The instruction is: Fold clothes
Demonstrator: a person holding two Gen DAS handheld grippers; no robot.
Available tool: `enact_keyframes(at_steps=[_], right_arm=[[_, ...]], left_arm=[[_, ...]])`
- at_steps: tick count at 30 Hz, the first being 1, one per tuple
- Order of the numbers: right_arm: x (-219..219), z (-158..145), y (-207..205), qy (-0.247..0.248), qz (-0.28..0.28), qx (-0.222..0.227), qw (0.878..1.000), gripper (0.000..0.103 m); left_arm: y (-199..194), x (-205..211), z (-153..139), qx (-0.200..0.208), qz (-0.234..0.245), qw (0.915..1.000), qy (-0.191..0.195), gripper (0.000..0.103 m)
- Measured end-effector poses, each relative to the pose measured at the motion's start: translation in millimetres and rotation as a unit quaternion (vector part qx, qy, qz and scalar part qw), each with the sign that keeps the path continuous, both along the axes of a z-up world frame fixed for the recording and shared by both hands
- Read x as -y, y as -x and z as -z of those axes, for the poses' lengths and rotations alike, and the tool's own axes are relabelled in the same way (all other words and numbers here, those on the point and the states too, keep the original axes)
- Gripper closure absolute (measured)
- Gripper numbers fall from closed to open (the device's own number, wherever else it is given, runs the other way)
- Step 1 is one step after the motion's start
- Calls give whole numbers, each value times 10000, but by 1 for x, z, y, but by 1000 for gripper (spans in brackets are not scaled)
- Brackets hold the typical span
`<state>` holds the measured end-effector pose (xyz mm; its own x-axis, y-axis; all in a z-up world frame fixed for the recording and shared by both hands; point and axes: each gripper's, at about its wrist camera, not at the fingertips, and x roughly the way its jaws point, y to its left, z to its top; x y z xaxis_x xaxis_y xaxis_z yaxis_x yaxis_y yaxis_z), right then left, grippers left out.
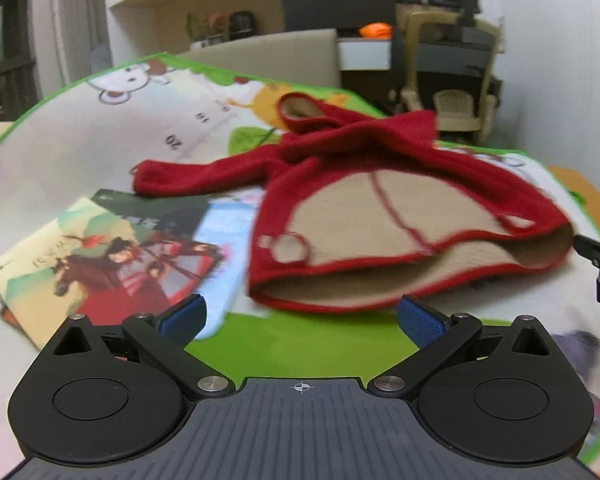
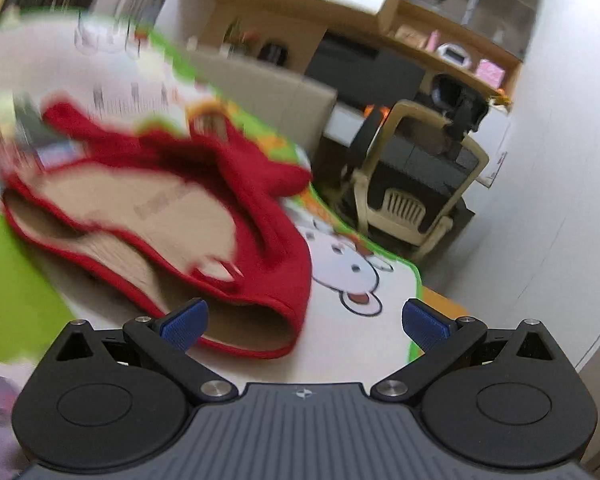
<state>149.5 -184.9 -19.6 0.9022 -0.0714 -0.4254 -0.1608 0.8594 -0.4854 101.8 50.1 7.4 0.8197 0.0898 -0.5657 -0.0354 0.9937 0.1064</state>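
Book [image 1: 112,256] beside red hoodie [image 1: 400,208], left wrist only.

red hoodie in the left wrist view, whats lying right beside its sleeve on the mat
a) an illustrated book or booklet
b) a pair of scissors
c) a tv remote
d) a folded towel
a: an illustrated book, its cover showing a figure with a horse, lies on the play mat just below the outstretched sleeve of the red hoodie; both tongs are open and hold nothing.
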Motion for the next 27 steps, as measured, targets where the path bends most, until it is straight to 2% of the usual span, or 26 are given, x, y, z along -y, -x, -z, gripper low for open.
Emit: enact_keyframes(at_steps=[2, 4, 5, 7, 10, 11, 12, 15, 18, 20, 23, 25, 27], right_arm=[[-8, 23, -25, 313, -19, -312, 9990, 0], [-19, 37, -48, 610, -41, -407, 9973, 0], [-23, 39, -58, 675, -53, -254, 9974, 0], [-29, 33, -72, 757, 20, 341, 9965, 0], [-30, 18, -88, 801, 393, 1365, 9866, 0], [-30, 19, -95, 874, 502, 1384, 9852, 0], [-28, 23, -102, 953, 551, 1212, 9865, 0], [-17, 37, -119, 1149, 637, 594, 9896, 0], [6, 29, -109, 892, 741, 432, 9923, 0], [23, 0, -93, 541, 659, 450, 9953, 0], [40, -48, -67, 163, 551, 731, 9957, 0], [50, -72, -48, 13, 528, 1005, 9935, 0], [61, -87, -23, -108, 548, 1159, 9917, 0]], left_arm=[[-15, -11, 4, -122, -118, 9999, -5, 0], [-32, -21, 12, -286, -256, 9993, -21, 0], [-40, -25, 17, -375, -301, 9988, -14, 0], [-60, -30, 26, -551, -345, 9979, -3, 0], [-90, -36, 38, -749, -332, 9966, -104, 0], [-100, -38, 42, -782, -344, 9961, -196, 0], [-109, -41, 45, -762, -384, 9959, -288, 0], [-128, -53, 45, -506, -599, 9949, -629, 0], [-124, -66, 28, -161, -693, 9939, -843, 0], [-117, -73, 12, 100, -726, 9926, -964, 0], [-86, -68, -32, 644, -629, 9894, -1143, 0], [-61, -59, -59, 1006, -556, 9854, -1255, 0], [-36, -52, -73, 1157, -492, 9839, -1269, 0]])
